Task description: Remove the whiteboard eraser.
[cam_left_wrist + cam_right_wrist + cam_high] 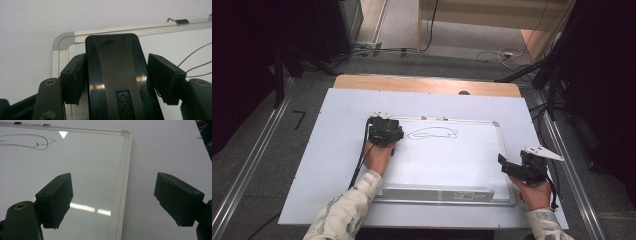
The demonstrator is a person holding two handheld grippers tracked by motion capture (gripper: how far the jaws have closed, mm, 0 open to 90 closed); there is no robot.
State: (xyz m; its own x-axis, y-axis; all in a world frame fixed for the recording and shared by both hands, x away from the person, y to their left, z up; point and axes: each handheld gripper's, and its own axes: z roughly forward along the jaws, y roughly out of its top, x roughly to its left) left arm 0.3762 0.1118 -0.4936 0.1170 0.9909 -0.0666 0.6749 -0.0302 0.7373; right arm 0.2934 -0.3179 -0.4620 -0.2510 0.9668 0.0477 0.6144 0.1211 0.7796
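Note:
A white whiteboard (pixel 447 165) with a metal frame lies on the table, a looping black line drawing (pixel 433 134) near its top. In the left gripper view a black eraser (pixel 115 75) lies on the board's top-left corner (pixel 65 40). My left gripper (pixel 116 60) is shut on it, one pad at each long side. From above, that left gripper (pixel 384 131) covers the eraser. My right gripper (pixel 506 166) hovers open over the board's right edge; its jaws (pixel 113 180) hold nothing, and the frame (pixel 122 170) and the drawing (pixel 30 141) lie beyond them.
The board rests on a large white sheet (pixel 327 150) that covers a wooden table (pixel 427 84). Clips (pixel 181 22) sit on the board's top frame. Metal rails (pixel 247 170) run along the floor on both sides, with cables (pixel 492 54) behind the table.

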